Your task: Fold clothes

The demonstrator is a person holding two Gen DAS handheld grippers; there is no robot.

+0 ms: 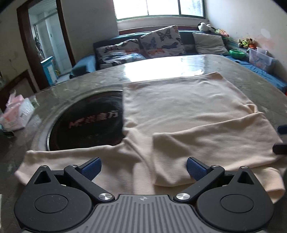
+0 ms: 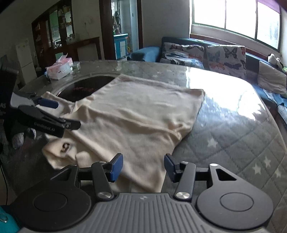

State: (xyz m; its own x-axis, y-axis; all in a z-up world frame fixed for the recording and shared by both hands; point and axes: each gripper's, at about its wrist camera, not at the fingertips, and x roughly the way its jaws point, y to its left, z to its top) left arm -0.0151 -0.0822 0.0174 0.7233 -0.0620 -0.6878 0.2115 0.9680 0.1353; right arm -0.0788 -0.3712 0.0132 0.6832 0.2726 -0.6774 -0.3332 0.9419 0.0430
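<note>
While the left claw [image 1: 143, 167] hangs over the near edge of the cream garment [image 1: 179, 111], its blue pads stand wide apart with only cloth beneath them and nothing pinched between. Its nose tilts down toward the table [image 1: 179, 62], just above a folded-in sleeve that lies across the garment's near part. The right claw [image 2: 143, 166] is released too, its jaws about half apart over the garment's near right corner, the pads clear of the fabric, and it also points downward at a slant. In the right wrist view the left claw shows from the side at the left, above the cloth near a dark printed mark.

The garment lies spread flat across the middle of the table, its left edge covering part of a round black inset plate [image 1: 86, 121] sunk in the tabletop. At the far left of the table sits a pink tissue pack [image 2: 59, 69]. Beyond the table's far edge stands a sofa with butterfly cushions [image 1: 161, 42], under a bright window [image 1: 159, 8].
</note>
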